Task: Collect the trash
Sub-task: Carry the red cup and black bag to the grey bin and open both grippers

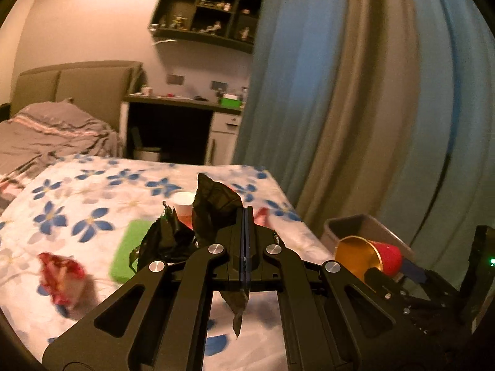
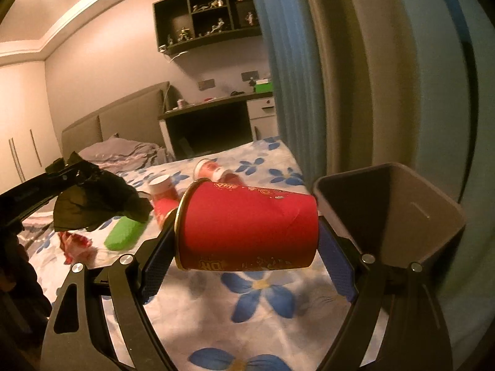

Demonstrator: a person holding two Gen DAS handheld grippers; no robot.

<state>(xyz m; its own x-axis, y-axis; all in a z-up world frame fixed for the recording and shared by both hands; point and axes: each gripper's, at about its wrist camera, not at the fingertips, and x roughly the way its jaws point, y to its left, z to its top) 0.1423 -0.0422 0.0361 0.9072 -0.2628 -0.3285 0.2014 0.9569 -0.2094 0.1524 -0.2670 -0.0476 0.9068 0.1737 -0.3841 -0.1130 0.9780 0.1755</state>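
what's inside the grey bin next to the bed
In the right wrist view the grey bin shows only bare dark walls; its bottom is hidden behind the near rim and the red cup.

Three red cups (image 2: 247,228), one bin (image 2: 402,210).

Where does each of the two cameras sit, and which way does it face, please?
Left wrist: on the left gripper, facing the floral bed; fingers shut on a black wrapper.
Right wrist: on the right gripper, facing the bin; fingers grip a red cup.
Shared: bed, cup, bin, green block, wrapper.
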